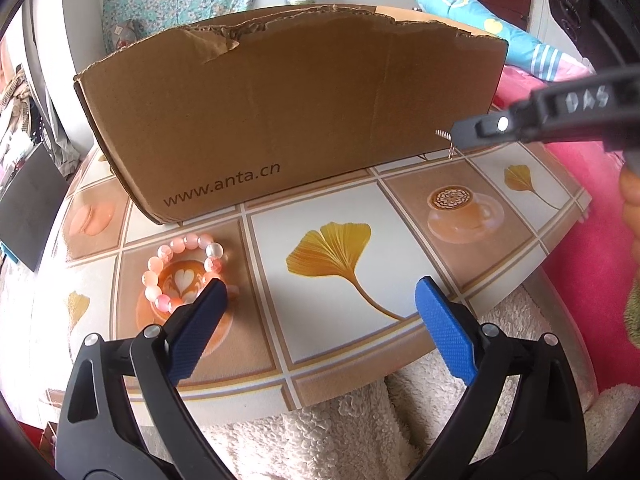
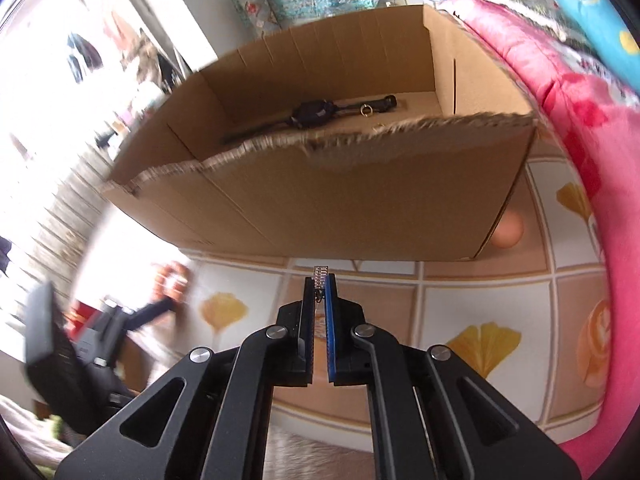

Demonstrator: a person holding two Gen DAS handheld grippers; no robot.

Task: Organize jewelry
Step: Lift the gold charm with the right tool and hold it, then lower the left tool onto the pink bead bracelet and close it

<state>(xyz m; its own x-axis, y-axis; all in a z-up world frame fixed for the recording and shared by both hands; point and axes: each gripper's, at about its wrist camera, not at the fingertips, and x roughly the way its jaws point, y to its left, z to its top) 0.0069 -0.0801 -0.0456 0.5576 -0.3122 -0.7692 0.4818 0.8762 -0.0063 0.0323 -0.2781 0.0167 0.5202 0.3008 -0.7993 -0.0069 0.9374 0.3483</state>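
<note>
In the left wrist view, the left gripper (image 1: 320, 300) is hovering with its jaws wide apart over the patterned table (image 1: 500, 224), its left finger just in front of a pink bead bracelet (image 1: 182, 270) lying near the cardboard box (image 1: 280, 120), while the right gripper (image 1: 454, 136) is pinching a small sparkly clip (image 1: 443, 134) at the box's front wall. In the right wrist view, the right gripper (image 2: 320, 280) is clamping that clip (image 2: 321, 271) tightly before the torn-edged box (image 2: 360, 200), which is holding a black watch (image 2: 310, 114) and a small ring (image 2: 367, 110)
</note>
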